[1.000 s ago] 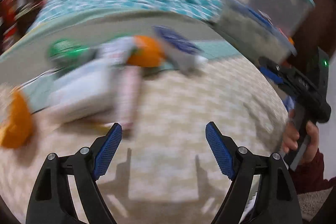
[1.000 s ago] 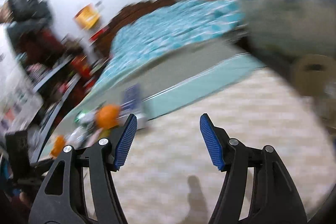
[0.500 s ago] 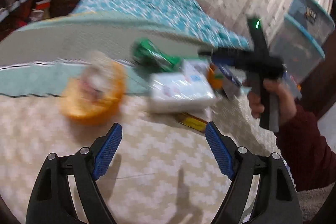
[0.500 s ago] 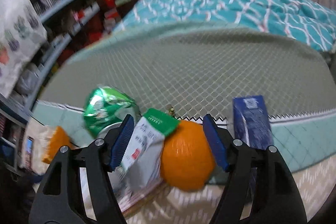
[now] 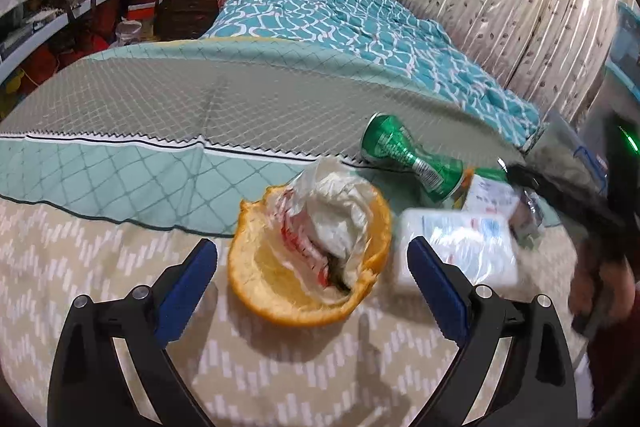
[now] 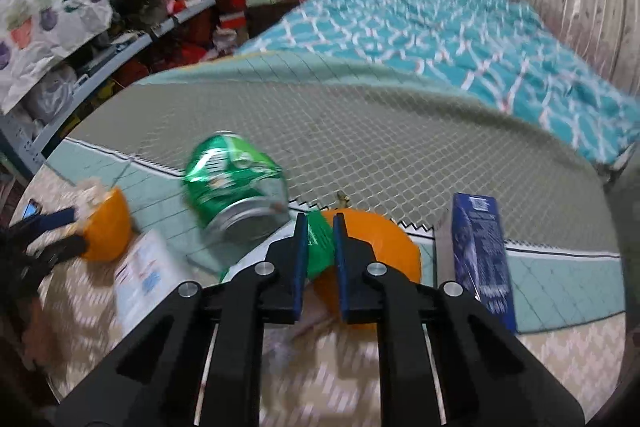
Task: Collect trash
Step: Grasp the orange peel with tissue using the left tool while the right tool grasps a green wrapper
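Note:
An orange peel half (image 5: 308, 267) stuffed with a crumpled white wrapper (image 5: 336, 211) lies on the bed between the fingers of my open left gripper (image 5: 312, 271). A crushed green can (image 5: 412, 159) and a white tissue pack (image 5: 456, 247) lie to its right. My right gripper (image 6: 320, 251) is shut on a green-and-white packet (image 6: 318, 247), in front of a whole orange (image 6: 384, 247). The can (image 6: 236, 183) lies to its left and a blue carton (image 6: 480, 259) to its right. The peel half also shows at the left of the right wrist view (image 6: 106, 231).
The trash lies on a beige zigzag cover (image 5: 120, 307) next to a green-grey quilted sheet (image 5: 200, 99). A teal duvet (image 5: 360, 23) lies beyond. Cluttered shelves (image 6: 140, 7) stand at the left, curtains (image 5: 500, 7) at the right.
My right gripper has closed on the green-and-white packet. My left gripper has moved in until the stuffed orange peel lies between its open fingers.

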Tool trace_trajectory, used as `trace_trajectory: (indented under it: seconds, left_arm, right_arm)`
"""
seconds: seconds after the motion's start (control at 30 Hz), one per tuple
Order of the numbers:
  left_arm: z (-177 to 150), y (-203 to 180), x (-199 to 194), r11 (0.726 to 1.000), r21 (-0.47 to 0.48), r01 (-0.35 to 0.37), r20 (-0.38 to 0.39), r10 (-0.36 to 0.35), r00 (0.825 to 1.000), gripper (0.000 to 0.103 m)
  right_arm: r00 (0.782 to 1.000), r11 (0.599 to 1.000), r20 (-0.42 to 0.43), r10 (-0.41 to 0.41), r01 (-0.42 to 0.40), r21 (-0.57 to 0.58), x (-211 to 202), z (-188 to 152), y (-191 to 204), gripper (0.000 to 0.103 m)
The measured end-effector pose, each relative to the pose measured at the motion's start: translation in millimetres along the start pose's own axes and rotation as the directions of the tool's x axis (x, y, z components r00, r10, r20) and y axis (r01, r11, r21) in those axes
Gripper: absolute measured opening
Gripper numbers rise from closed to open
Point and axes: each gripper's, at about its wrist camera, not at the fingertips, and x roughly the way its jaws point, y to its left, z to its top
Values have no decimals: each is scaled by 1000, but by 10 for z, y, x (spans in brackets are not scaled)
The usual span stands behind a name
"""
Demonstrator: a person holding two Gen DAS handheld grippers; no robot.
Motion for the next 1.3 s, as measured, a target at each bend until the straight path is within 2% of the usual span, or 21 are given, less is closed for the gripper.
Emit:
trace_trajectory:
  seconds: [0.17,0.23,0.27,0.3,0.37,0.5,0.63,0.67,0.7,0.77,0.87,0.93,1.0,1.13,1.23,1.27,1.3]
  left_arm:
    - [144,70,52,996,-46,71,-11,-71,997,89]
    - [188,96,115,993,-69,91,-33,-94,995,72]
    - [205,127,174,991,-87,100,-64,-105,992,58]
    - [218,155,217,987,-107,122,-77,-130,988,49]
    - [227,173,207,982,-122,147,-70,-156,985,40]
    - [212,142,17,985,-103,141,-15,-144,990,36]
    - [197,140,-271,969,-136,207,47,-202,978,36]
    - [187,116,-359,964,-137,226,65,-219,973,36]
    - [188,88,-420,962,-135,237,73,-228,971,36]
    - [162,-2,-562,959,-115,259,96,-249,964,36]
    - [148,-122,-625,962,-87,257,93,-249,964,36]
    - [141,-152,-589,965,-80,249,78,-243,967,36]
    - [112,-149,-528,965,-92,245,59,-240,969,36]
    - [61,-171,-365,966,-108,234,9,-234,972,37]
    - [25,-239,-308,964,-98,246,-9,-248,969,39]
    - [24,-253,-302,964,-97,249,-14,-251,968,41]
    - [30,-262,-305,964,-99,248,-14,-250,968,41]
  right_arm:
    - [995,997,100,-18,10,80,-435,-272,-28,14]
    - [991,992,130,-24,8,123,-591,-411,-61,14]
    - [989,989,143,-29,7,147,-673,-503,-86,14]
    - [989,986,148,-25,0,169,-732,-584,-118,14]
    - [989,977,147,-26,-6,213,-845,-776,-170,14]
    - [995,958,98,-37,8,288,-918,-1094,-349,15]
    - [996,924,56,64,-81,375,-825,-1186,-573,17]
    - [993,911,54,102,-115,395,-789,-1180,-606,26]
    - [989,896,56,140,-151,418,-743,-1166,-643,51]
    - [982,876,108,156,-188,445,-664,-1128,-686,93]
    - [977,858,88,196,-215,467,-443,-1029,-675,90]
    - [967,819,78,244,-248,517,-210,-954,-676,90]
    - [965,795,72,251,-248,554,-14,-892,-672,90]
    - [960,772,73,271,-262,579,259,-775,-607,87]
    - [943,759,38,330,-289,583,463,-721,-499,70]
    - [939,760,18,343,-289,582,524,-719,-468,48]
    - [940,762,8,341,-281,583,540,-733,-463,34]
